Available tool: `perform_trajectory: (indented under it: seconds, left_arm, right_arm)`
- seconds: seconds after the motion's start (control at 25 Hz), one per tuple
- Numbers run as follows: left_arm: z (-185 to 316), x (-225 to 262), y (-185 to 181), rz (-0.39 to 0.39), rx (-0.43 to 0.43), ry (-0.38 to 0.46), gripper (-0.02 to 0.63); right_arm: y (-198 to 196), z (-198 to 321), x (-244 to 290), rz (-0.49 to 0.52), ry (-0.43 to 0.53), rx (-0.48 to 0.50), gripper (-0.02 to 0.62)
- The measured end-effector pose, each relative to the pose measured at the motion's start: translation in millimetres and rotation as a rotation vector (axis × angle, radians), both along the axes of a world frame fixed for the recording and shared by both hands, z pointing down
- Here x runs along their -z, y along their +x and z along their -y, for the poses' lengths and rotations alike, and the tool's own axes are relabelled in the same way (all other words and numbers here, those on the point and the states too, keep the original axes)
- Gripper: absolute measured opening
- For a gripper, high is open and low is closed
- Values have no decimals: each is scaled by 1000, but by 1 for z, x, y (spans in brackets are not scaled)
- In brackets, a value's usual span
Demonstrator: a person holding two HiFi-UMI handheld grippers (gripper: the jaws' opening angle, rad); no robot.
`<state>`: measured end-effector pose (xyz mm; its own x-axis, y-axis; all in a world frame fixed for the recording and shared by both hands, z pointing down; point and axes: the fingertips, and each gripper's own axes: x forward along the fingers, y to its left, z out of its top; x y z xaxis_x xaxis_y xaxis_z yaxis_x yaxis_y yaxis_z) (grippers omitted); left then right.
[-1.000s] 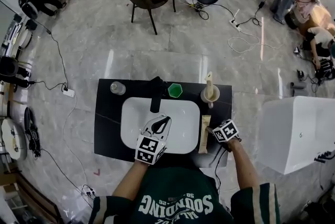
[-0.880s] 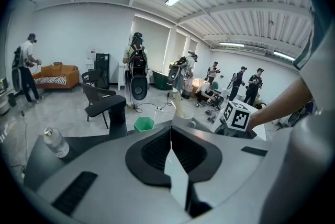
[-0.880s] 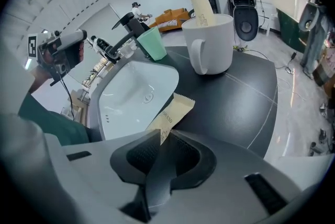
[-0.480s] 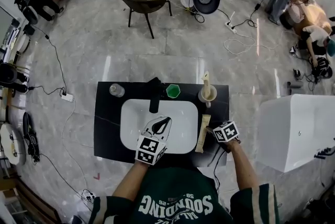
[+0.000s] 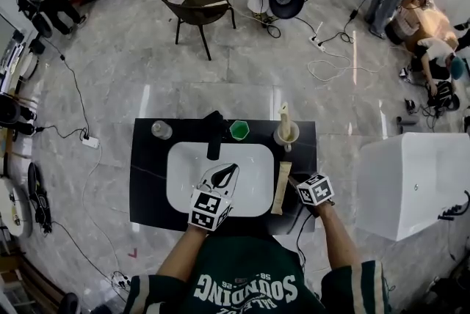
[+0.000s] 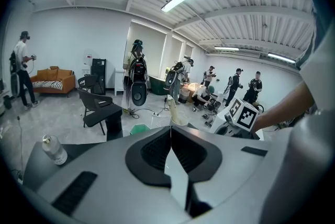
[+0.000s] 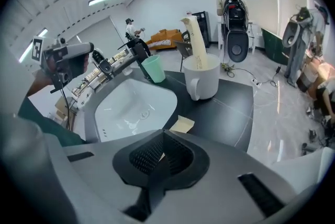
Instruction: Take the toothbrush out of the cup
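Your right tool [image 7: 163, 132] has just been closing and is now clenched on nothing, poised above the counter [image 7: 230, 108] short of the cup [image 7: 205, 80]. Your left tool [image 6: 170, 126] is clenched empty too. You're at the approach, I'd judge: reopen, then pinch the toothbrush [image 7: 194, 40], a pale flat stick standing upright in the cup.
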<state>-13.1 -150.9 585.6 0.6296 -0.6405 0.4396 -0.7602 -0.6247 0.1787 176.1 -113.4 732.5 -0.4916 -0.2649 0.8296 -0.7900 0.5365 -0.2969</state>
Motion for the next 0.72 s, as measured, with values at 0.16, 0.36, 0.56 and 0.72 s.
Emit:
perform_trajectory:
  seconds: [0.16, 0.36, 0.56, 0.72]
  left_arm:
    - [-1, 2, 0, -3, -5, 6, 16]
    - [-2, 5, 1, -7, -10, 14, 16]
    - [-1, 7, 2, -12, -14, 23, 16]
    - [-2, 10, 3, -14, -20, 24, 17]
  right_arm:
    - [-4, 2, 14, -19, 90, -5, 40]
    - [-10, 15, 50, 21, 255, -37, 40]
    - [-14, 25, 72, 48, 342, -60, 40]
    - [-13, 33, 91, 55, 430, -97, 41]
